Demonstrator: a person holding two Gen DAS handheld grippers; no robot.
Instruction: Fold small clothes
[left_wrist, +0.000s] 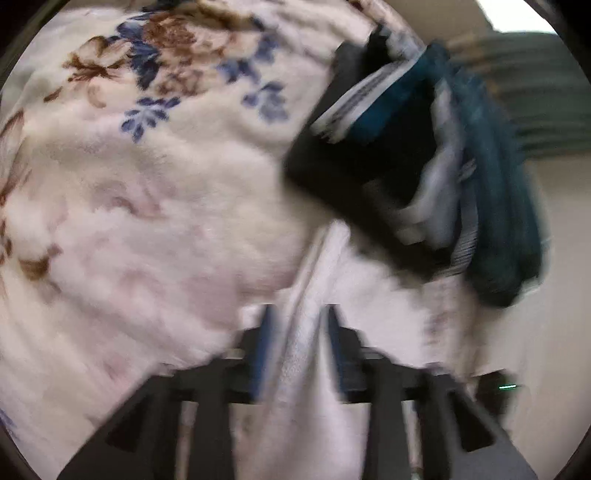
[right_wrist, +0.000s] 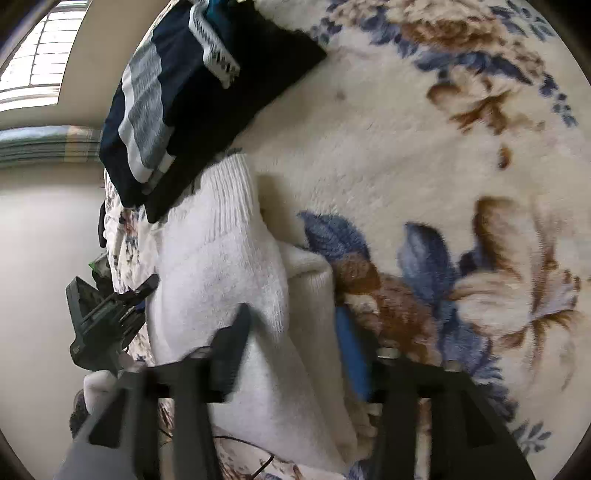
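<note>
You are working at the floral blanket (right_wrist: 388, 140)'s near edge. The white garment (right_wrist: 221, 280) is running lengthwise straight ahead between both tools: your right gripper (right_wrist: 291, 332) is standing wide astride it, your left gripper (left_wrist: 297, 332) narrower around a fold, contact unclear.

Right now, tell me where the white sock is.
In the right wrist view, the white sock lies at centre-left on the floral blanket, its ribbed cuff just below the stack of dark folded clothes, its lower part between the right tool's fingers.
</note>
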